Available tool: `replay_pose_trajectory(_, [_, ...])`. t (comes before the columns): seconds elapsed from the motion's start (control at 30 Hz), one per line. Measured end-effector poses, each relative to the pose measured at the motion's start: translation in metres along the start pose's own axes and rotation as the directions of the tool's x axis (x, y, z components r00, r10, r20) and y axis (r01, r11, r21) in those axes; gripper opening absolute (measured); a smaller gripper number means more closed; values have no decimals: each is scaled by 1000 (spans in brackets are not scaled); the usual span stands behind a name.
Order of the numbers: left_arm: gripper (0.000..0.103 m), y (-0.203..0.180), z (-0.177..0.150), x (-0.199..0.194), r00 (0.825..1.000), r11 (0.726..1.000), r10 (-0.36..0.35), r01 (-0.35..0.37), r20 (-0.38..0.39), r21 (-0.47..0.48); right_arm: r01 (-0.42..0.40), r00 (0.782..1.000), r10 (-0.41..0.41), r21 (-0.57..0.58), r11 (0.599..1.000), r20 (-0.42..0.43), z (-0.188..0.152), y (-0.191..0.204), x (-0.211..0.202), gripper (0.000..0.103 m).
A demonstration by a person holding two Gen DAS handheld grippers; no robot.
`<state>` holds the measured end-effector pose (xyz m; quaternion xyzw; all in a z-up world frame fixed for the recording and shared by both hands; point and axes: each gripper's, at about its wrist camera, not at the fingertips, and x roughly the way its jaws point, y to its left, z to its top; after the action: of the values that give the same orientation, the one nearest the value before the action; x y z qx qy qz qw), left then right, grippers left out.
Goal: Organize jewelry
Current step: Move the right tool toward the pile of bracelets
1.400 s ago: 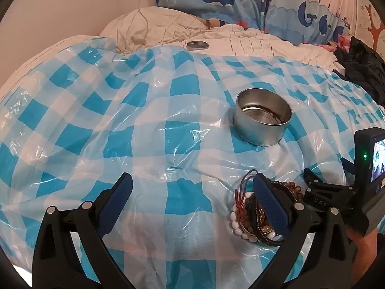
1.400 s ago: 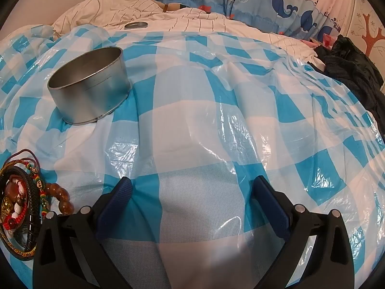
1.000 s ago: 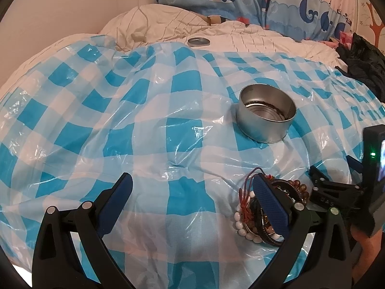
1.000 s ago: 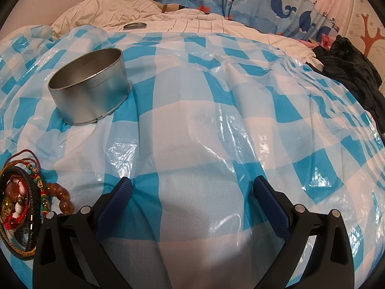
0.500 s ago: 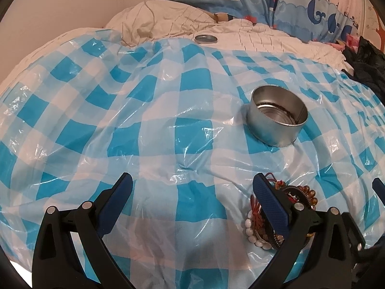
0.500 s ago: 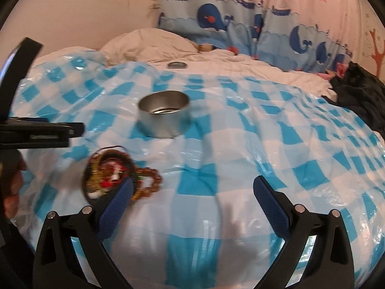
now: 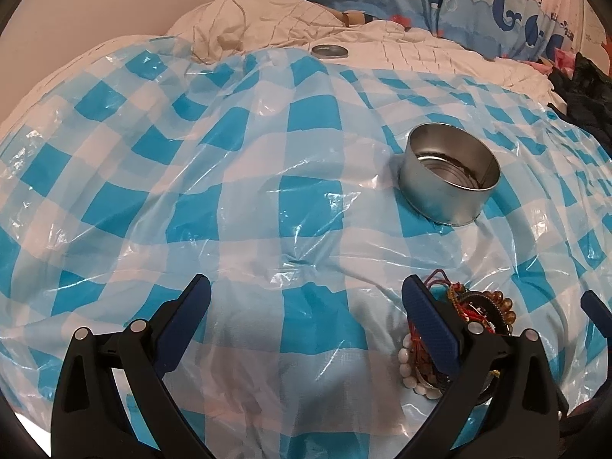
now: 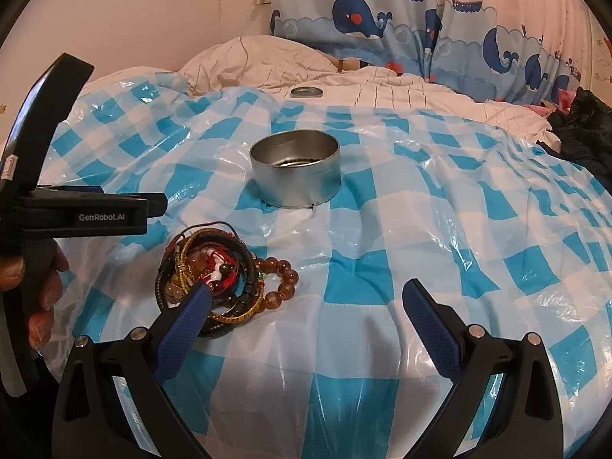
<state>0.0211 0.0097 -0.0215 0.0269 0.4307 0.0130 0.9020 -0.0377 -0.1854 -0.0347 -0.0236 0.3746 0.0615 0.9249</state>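
Observation:
A pile of bracelets [image 8: 214, 267] lies on the blue-and-white checked plastic sheet [image 8: 420, 229]: brown beads, black and gold bands, red cord, white beads. In the left wrist view the pile [image 7: 482, 306] sits partly behind my right finger. A round open metal tin [image 8: 296, 170] stands beyond the pile; it also shows in the left wrist view [image 7: 447, 174]. My left gripper [image 7: 306, 317] is open and empty above the sheet. My right gripper [image 8: 306, 306] is open and empty, its left finger over the pile's near edge.
The tin's lid [image 8: 306, 91] lies on the cream quilt [image 8: 267, 61] at the back. A whale-print pillow [image 8: 420, 26] stands against the wall. Dark clothing [image 8: 585, 134] lies at the right edge. The left tool's body [image 8: 76, 214] juts in from the left of the right wrist view.
My right gripper has pulled back and risen, so the tin and bracelet pile now sit ahead of it. My left gripper has drifted slightly left and back. Both stay open.

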Motion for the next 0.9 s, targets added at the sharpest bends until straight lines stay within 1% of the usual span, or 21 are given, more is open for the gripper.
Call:
replay_pose_trajectory(0.17, [96,2,-1,0,1000,1000,7,-7,-21,2,6,1000,-6,5,1000,-1,0,-1,0,96])
replay_pose_trajectory(0.33, [96,9,0,-1,1000,1000,8,-9,-17,-16,12,1000,-13,44,999,12,1,-9,-2,96])
replay_pose_trajectory(0.5, [96,14,-1,-5,999,999,-45,45,-7,-1,2,1000,-2,62,998,-8,0,-12,3,96])
replay_pose_trajectory(0.6, [96,15,-3,-6,999,999,-33,33,-3,0,-14,1000,14,46,999,-3,-1,-7,2,96])
replay_pose_trajectory(0.73, [96,17,-4,-6,999,999,-46,46,-13,-7,-37,999,37,22,999,-6,-3,0,4,96])
replay_pose_trajectory(0.8, [96,17,-4,-6,999,999,-36,36,-15,3,-54,999,54,10,998,-2,-3,4,4,96])
replay_pose_trajectory(0.9, [96,18,-7,-5,1000,1000,-22,22,-22,7,-100,995,101,-30,995,25,-3,15,-1,96])
